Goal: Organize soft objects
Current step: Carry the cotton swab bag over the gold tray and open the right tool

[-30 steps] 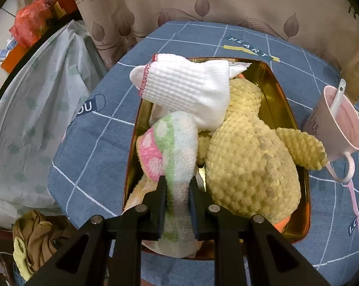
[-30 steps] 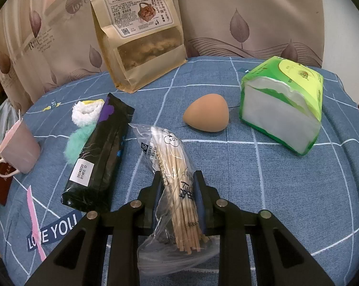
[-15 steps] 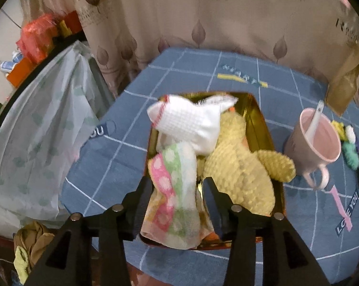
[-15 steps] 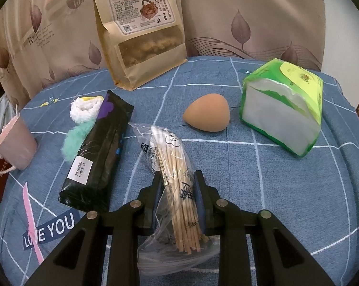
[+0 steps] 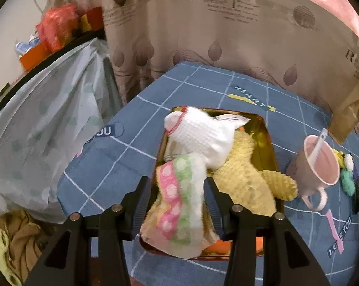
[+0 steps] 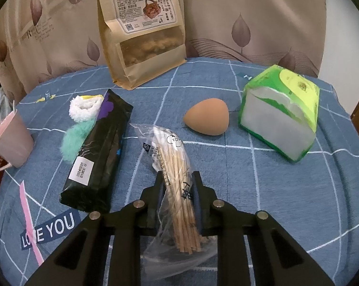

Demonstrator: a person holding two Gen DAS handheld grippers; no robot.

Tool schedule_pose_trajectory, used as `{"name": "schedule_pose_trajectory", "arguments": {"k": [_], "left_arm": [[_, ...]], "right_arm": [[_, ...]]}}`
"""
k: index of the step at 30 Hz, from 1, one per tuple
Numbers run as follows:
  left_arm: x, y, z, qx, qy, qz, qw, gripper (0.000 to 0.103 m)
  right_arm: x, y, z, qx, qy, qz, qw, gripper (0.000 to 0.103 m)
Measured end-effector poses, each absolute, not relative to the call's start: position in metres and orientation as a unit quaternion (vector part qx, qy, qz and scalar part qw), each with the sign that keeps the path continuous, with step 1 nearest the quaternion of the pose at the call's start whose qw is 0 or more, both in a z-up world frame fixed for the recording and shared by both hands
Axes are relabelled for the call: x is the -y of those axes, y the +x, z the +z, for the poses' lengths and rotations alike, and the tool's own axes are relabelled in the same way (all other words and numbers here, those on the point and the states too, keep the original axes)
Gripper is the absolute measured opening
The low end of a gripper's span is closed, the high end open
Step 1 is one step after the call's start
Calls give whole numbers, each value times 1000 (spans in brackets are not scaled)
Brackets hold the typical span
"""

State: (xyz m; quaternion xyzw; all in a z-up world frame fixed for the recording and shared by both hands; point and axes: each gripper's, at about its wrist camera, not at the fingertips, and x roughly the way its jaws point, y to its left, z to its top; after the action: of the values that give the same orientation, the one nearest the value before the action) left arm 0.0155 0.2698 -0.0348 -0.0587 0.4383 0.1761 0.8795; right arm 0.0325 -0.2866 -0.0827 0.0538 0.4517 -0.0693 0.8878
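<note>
The left gripper (image 5: 177, 195) is standing with its jaws spread wide on either side of the pink-and-green towel (image 5: 179, 197), no longer pinching it as it was a second ago; the towel is now lying free, draped over the near edge of the gold tray (image 5: 268, 143) at about six o'clock of the tray, and the gripper is backing up and away from it. Behind the towel, the white knit sock (image 5: 200, 135) is resting at the tray's twelve o'clock and the yellow plush toy (image 5: 246, 176) is filling its three o'clock side, one limb hanging over the rim toward the pink mug (image 5: 320, 169). That release suggests the towel is delivered and the left hand is free for the next soft item. The right gripper (image 6: 177, 183) is pressing its jaws together on the clear bag of wooden sticks (image 6: 174, 166), which is lying on the blue tablecloth (image 6: 262, 190). Soft things are waiting there: the fluffy white-and-teal piece (image 6: 79, 124) at ten o'clock of the bag, partly under the black packet (image 6: 100, 152), and the tan sponge egg (image 6: 206, 116) at one o'clock, near the green tissue pack (image 6: 279, 124).
</note>
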Motion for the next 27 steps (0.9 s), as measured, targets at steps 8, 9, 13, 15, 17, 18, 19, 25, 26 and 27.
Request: {"name": "schedule_pose_trajectory", "arguments": {"k": [8, 9, 13, 15, 17, 18, 19, 25, 26, 27], "left_arm": [[-285, 4, -44, -427, -74, 184, 882, 47], [-285, 3, -42, -421, -74, 186, 885, 47], [-290, -3, -39, -407, -75, 191, 890, 47], [-292, -6, -38, -405, -83, 188, 891, 47], [-295, -10, -35, -397, -89, 190, 893, 47], [-297, -12, -33, -393, -93, 190, 895, 47], [-298, -12, -33, -391, -97, 191, 895, 48], [-308, -17, -30, -380, -115, 196, 896, 48], [-309, -17, -29, -380, -117, 196, 897, 48], [-310, -17, -29, -379, -118, 197, 896, 48]], "right_arm": [[274, 37, -58, -449, 49, -75, 889, 17], [270, 38, -53, -447, 50, -72, 890, 17], [243, 46, -26, -434, 42, -46, 899, 17], [227, 49, -14, -426, 36, -28, 904, 17], [204, 54, 1, -419, 30, -3, 908, 17], [193, 57, 6, -416, 28, 10, 909, 17], [181, 59, 12, -413, 25, 24, 910, 17], [95, 76, 41, -398, -9, 116, 910, 16], [83, 78, 43, -397, -14, 129, 909, 16], [70, 81, 46, -396, -18, 143, 907, 16]]}}
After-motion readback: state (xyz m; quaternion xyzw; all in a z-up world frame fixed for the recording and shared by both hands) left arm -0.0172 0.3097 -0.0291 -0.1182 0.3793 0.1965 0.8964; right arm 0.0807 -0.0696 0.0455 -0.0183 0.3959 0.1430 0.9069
